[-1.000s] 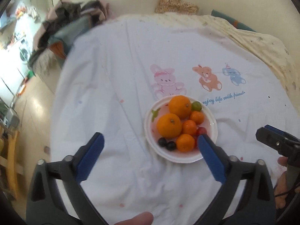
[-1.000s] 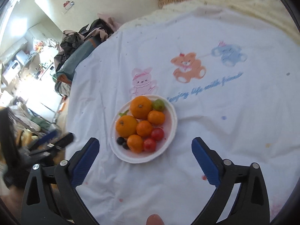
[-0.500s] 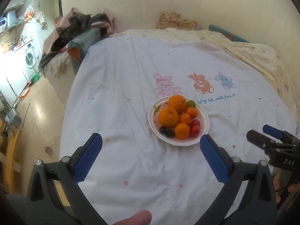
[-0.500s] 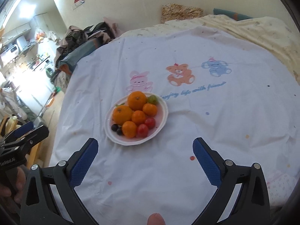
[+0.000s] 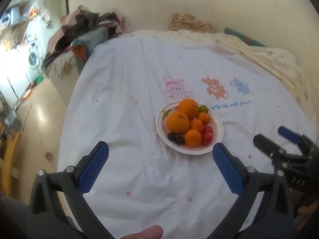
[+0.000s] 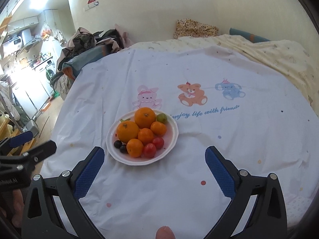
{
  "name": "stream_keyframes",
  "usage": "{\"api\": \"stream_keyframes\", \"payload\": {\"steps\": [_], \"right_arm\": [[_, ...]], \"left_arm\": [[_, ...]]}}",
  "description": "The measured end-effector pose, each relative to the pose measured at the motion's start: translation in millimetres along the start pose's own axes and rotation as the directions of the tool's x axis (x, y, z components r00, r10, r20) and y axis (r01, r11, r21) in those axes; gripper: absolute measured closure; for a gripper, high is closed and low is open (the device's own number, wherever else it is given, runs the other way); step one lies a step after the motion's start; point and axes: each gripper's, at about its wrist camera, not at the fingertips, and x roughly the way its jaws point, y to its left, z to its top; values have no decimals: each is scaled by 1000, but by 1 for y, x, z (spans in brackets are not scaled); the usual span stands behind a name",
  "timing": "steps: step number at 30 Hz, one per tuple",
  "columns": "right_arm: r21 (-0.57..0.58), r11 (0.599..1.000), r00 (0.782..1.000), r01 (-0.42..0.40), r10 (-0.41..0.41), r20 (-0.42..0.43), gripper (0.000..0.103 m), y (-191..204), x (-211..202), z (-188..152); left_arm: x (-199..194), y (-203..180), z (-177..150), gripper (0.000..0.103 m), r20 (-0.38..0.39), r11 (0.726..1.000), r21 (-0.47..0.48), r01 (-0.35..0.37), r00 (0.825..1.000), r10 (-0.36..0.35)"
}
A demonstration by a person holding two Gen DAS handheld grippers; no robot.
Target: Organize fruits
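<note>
A white plate (image 5: 219,128) (image 6: 173,139) rests on the white cartoon-print cloth, heaped with two big oranges (image 5: 178,122) (image 6: 145,118), several small tangerines (image 6: 145,136), two red cherry tomatoes (image 6: 149,150), two dark grapes (image 5: 179,140) and a green fruit (image 6: 161,118). My left gripper (image 5: 159,155) hovers open just short of the plate, nothing between its fingers. My right gripper (image 6: 154,156) is open too, held near the plate's front right. Each gripper shows at the other view's edge.
The cloth (image 6: 219,159) covers a bed-like surface with a cream blanket (image 6: 269,53) behind. A heap of clothes (image 5: 87,31) sits at the back left. Beyond the left edge, a drop to the floor (image 5: 35,119) and a kitchen with a washing machine (image 5: 32,56).
Both grippers have drawn back and risen away from the plate, so more of the room and wall shows. Both stay open; the fruit has not moved.
</note>
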Motion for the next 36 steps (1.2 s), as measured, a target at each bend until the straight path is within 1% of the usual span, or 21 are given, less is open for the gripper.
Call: {"api": "stream_keyframes", "payload": {"steps": [5, 15, 20, 28, 31, 36], "right_arm": [[-1, 1000, 1000, 3, -3, -14, 0, 1, 2, -2], [27, 1000, 1000, 0, 0, -20, 0, -4, 2, -1], [33, 999, 1000, -1, 1, -9, 0, -5, -1, 0], [32, 999, 1000, 1, -1, -3, 0, -6, -3, 1], [35, 999, 1000, 4, -3, -5, 0, -6, -3, 1], [37, 999, 1000, 8, -8, -7, 0, -6, -4, 1]], "left_arm": [[3, 6, 1, 0, -23, 999, -31, 16, 1000, -17], [4, 7, 0, 0, -27, 999, -28, 17, 999, -17], [5, 9, -1, 0, -38, 999, -33, 21, 999, -22], [6, 10, -2, 0, -29, 999, -33, 22, 999, -23], [4, 9, -1, 0, -22, 999, -30, 13, 1000, -13], [5, 8, -2, 0, -29, 999, -34, 15, 999, -16]]}}
